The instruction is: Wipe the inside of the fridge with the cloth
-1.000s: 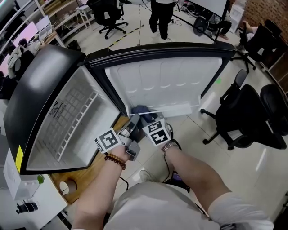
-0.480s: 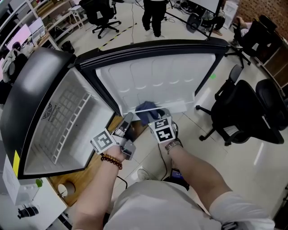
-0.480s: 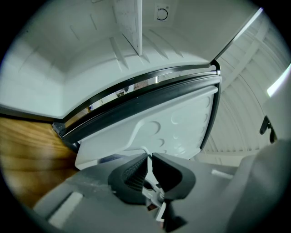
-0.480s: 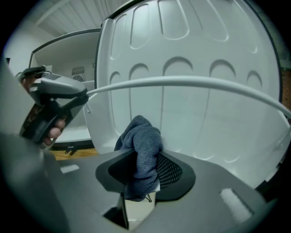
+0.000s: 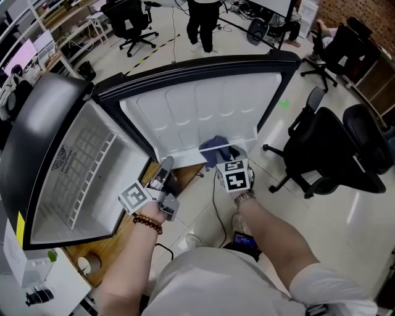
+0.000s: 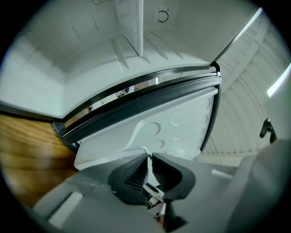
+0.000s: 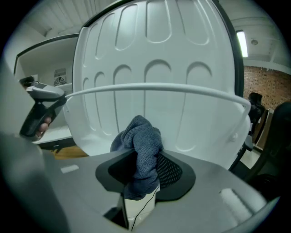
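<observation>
The fridge point(image 5: 43, 136) lies with its white inside point(image 6: 68, 59) open and its door point(image 5: 197, 111) swung wide. A blue-grey cloth point(image 5: 215, 149) is bunched between the pads of my right gripper point(image 5: 223, 159), which is shut on it. In the right gripper view the cloth point(image 7: 141, 136) stands up from the right gripper point(image 7: 144, 157), close to the door's white liner point(image 7: 159, 45) and below its rail point(image 7: 159, 87). My left gripper point(image 5: 166, 165) is at the door's lower left corner near the hinge. The left gripper point(image 6: 149, 157) is shut with nothing between its jaws.
A wire rack point(image 5: 86, 179) lies inside the fridge. The fridge rests on a wooden board point(image 5: 123, 237). Black office chairs point(image 5: 336, 154) stand at the right. A person point(image 5: 200, 18) stands beyond the door. A phone point(image 5: 242, 239) lies on the tiled floor.
My right gripper has carried the cloth to the right along the lower part of the door. The left gripper has stayed by the hinge corner.
</observation>
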A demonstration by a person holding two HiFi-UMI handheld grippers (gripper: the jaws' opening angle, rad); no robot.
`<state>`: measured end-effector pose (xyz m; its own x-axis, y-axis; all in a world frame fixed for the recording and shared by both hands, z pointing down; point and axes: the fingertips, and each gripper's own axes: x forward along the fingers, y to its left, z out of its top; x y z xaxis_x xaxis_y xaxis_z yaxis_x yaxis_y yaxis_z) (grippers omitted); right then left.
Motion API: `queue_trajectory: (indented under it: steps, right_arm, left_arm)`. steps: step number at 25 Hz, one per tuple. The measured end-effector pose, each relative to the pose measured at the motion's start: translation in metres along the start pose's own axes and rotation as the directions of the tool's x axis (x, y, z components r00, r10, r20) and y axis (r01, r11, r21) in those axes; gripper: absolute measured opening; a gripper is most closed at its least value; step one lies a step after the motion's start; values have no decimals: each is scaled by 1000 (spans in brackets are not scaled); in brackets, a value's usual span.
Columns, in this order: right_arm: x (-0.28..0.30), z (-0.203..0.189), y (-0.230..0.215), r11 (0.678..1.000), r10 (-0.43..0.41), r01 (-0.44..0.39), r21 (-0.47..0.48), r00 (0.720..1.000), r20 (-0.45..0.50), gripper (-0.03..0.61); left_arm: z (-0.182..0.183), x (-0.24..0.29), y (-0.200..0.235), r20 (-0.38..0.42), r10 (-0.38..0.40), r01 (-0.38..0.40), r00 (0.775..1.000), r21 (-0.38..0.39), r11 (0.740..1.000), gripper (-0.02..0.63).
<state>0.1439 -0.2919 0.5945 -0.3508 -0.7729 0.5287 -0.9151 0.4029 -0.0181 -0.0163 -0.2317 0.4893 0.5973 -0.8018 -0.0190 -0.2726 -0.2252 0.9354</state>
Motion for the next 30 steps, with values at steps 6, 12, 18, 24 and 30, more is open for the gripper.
queue_trajectory:
  steps: [6, 12, 18, 24, 30]
  right_arm:
    - [-9, -4, -30, 996, -79, 80, 48, 997, -15, 129]
    - [-15, -7, -49, 983, -143, 144, 113, 990, -19, 129]
    - [-23, -11, -64, 960, -188, 187, 207, 982, -17, 129]
    - [-34, -13, -70, 936, -209, 204, 288, 978, -16, 129]
    - [-45, -11, -74, 926, -217, 207, 317, 976, -4, 129]
  left_arm:
    - [1, 0, -2, 13, 2, -2, 1000, -8, 1000, 35]
    - [0, 0, -1, 18, 9, -9, 1000, 1, 1000, 35]
    - [0, -1, 0, 21, 9, -9, 1000, -2, 1000, 35]
    - [-1, -1, 1, 22, 10, -10, 1000, -1, 1000, 35]
    - [-1, -1, 0, 22, 2, -2, 1000, -4, 1000, 35]
